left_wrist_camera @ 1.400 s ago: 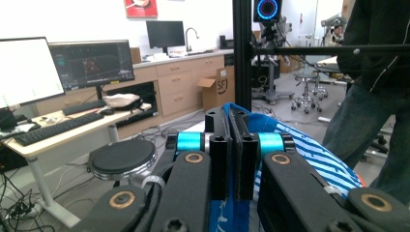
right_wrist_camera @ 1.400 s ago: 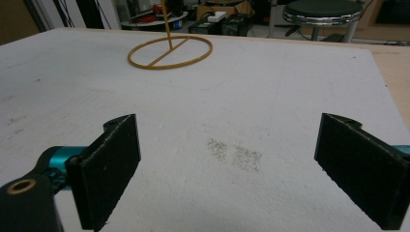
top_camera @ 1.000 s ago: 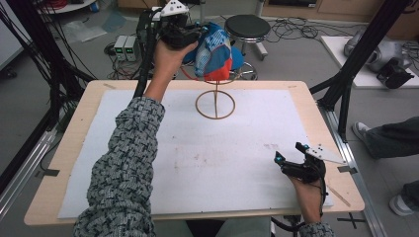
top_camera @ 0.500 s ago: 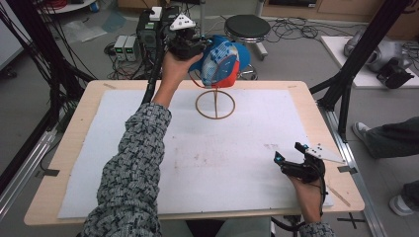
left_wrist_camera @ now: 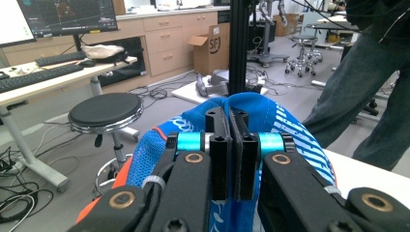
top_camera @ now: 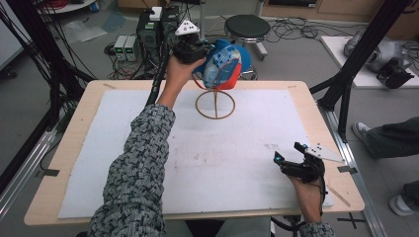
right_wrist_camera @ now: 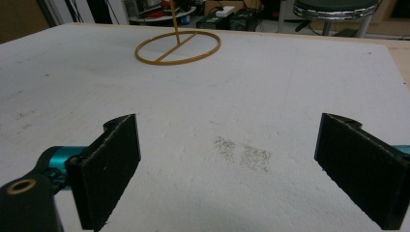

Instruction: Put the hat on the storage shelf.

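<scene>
At lower right, the right tongs (top_camera: 291, 157) rested spread apart on the white-covered wooden desk (top_camera: 148, 128). Farther up, the left tongs (top_camera: 205, 54) pinched a blue, white and red mesh cap (top_camera: 225, 64), seemingly above the round wooden wire stand (top_camera: 215, 103).

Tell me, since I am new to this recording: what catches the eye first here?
The blue, white and orange mesh cap, pinched in the left gripper, held up above the thin wooden ring-based stand at the table's far edge. Next, the right gripper sits low at the near right corner of the white sheet, jaws wide apart.
</scene>
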`<action>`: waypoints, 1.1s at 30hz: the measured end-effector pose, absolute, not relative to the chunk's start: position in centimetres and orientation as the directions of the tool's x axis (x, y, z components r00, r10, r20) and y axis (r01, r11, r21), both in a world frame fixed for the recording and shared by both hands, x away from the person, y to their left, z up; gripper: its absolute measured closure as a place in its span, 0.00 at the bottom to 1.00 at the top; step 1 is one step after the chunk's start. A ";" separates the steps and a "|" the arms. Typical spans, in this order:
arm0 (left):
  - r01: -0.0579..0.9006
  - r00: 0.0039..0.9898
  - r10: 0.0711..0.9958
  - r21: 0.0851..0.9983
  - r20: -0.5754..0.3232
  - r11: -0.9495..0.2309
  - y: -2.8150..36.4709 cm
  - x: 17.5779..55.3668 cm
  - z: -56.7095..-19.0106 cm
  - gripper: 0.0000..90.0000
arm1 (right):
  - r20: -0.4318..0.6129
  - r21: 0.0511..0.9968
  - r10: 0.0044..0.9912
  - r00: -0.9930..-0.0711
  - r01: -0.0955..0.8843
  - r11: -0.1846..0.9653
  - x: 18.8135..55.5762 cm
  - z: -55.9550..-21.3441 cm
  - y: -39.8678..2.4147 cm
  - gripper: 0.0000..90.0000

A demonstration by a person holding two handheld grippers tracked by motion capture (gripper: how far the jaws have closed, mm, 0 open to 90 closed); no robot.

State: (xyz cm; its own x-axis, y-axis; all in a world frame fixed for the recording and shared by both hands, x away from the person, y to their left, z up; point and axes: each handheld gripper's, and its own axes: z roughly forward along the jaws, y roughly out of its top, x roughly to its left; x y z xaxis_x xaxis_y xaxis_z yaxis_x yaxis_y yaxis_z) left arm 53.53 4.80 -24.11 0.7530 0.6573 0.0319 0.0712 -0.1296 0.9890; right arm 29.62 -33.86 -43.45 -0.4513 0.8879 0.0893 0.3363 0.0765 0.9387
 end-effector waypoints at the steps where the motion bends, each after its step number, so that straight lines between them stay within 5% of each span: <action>1: 0.071 0.756 0.654 0.989 0.031 -0.130 4.7 53.6 -24.2 0.97 | 0.090 0.939 0.889 -0.449 0.337 0.075 29.6 -43.5 -33.9 0.09; 15: 0.059 0.742 0.668 0.986 0.060 -0.155 4.3 54.4 -25.3 0.95 | 0.088 0.937 0.887 -0.454 0.340 0.081 29.8 -43.5 -33.9 0.09; 33: 0.089 0.754 0.656 0.986 0.027 -0.143 5.2 54.5 -25.5 0.77 | 0.097 0.938 0.889 -0.448 0.340 0.069 29.8 -43.5 -34.2 0.09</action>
State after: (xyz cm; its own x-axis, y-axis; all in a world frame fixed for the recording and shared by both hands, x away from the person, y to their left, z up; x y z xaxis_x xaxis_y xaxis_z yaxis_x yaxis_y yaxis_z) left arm 54.47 5.15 -25.46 0.7539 0.6564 0.0274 0.0887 -0.1431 0.9857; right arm 29.77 -34.17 -43.46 -0.4484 0.8886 0.0966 0.3397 0.0694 0.9380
